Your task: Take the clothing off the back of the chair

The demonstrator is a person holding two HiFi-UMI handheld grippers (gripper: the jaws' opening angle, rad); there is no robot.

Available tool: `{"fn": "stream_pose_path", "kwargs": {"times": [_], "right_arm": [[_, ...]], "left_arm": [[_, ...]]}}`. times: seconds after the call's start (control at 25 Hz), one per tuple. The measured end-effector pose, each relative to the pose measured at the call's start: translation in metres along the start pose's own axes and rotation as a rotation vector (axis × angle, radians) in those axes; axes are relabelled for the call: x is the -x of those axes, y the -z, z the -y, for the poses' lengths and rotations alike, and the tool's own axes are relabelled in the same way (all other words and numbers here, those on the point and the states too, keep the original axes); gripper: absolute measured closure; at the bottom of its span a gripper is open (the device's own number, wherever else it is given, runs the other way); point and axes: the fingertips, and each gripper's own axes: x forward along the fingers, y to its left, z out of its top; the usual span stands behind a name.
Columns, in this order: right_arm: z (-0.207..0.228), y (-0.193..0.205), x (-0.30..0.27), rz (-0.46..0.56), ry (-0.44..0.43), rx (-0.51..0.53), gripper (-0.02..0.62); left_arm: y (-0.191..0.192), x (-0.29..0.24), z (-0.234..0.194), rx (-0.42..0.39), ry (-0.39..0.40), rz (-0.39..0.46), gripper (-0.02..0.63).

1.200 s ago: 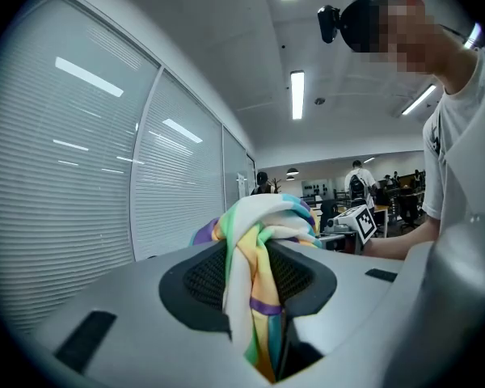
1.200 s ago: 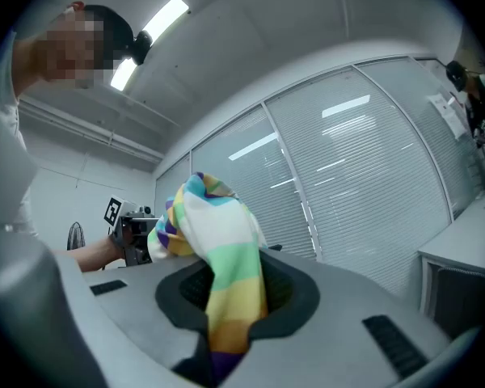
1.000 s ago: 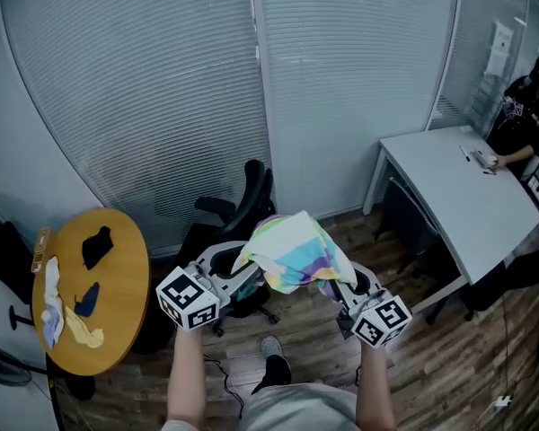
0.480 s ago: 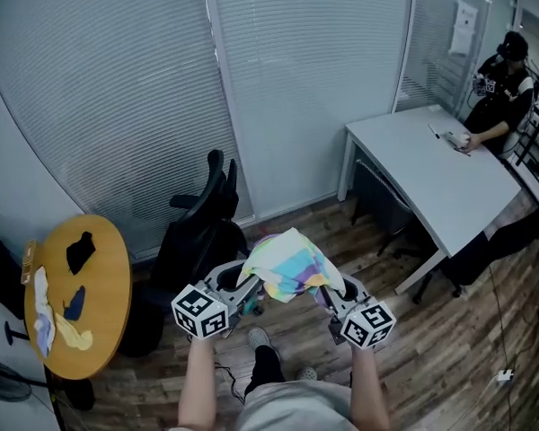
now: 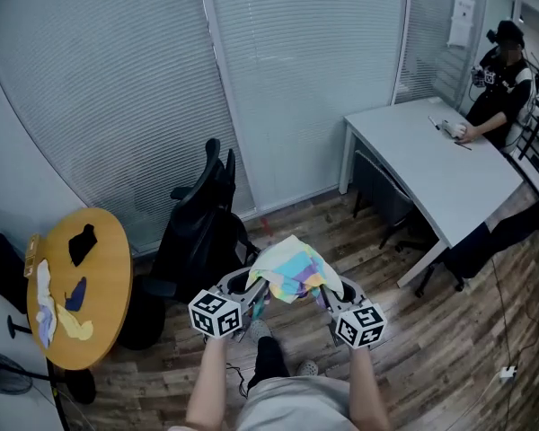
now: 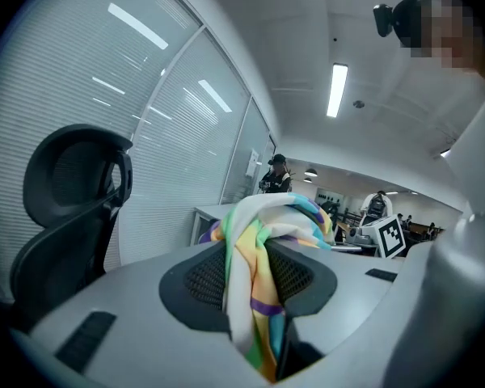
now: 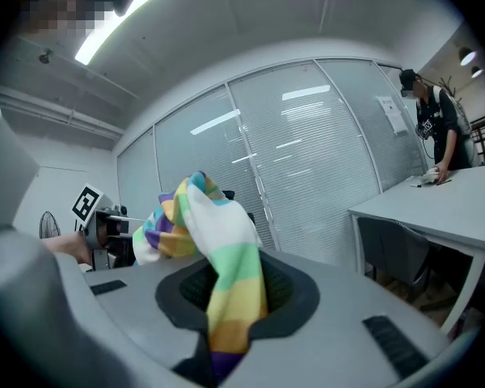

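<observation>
The striped clothing (image 5: 292, 266) bunches between left gripper (image 5: 257, 296) and right gripper (image 5: 327, 296) — each pinching one end, its length running left to right.

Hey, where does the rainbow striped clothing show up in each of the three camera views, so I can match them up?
Head view: the striped clothing sits lower centre, bunched up.
Left gripper view: centre, rising from between the jaws and arching right.
Right gripper view: centre-left, rising from between the jaws and arching left.
Shared landmark: the person in black at the desk.
</observation>
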Motion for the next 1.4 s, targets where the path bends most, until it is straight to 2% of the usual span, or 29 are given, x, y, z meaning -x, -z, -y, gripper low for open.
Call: {"fn": "stream_pose_path", "kwargs": {"times": [0.2,0.44,0.8,1.16,1.4], "right_arm": [[-0.002,0.025,-0.003,-0.042,-0.009,-0.022,0.52],[0.0,0.054,0.001,-0.093,-0.01,-0.042,0.52],[-0.021,0.09,-0.01,-0.172,-0.05,-0.028,0.522],[-0.032,0.104,-0.015,-0.211,-0.078,0.004,0.523],[-0.036,0.104,-0.015,-0.214,-0.08,0.006,0.523]], "left_arm": [[0.024,0.002,-0.004,0.04,-0.055,-0.016,0.466],[0.055,0.002,-0.004,0.013,-0.133,-0.08,0.466],[0.096,0.027,-0.021,0.038,-0.288,-0.126,0.466],[0.129,0.05,-0.023,0.098,-0.301,-0.141,0.468],[0.129,0.053,-0.023,0.097,-0.305,-0.133,0.468]]}}
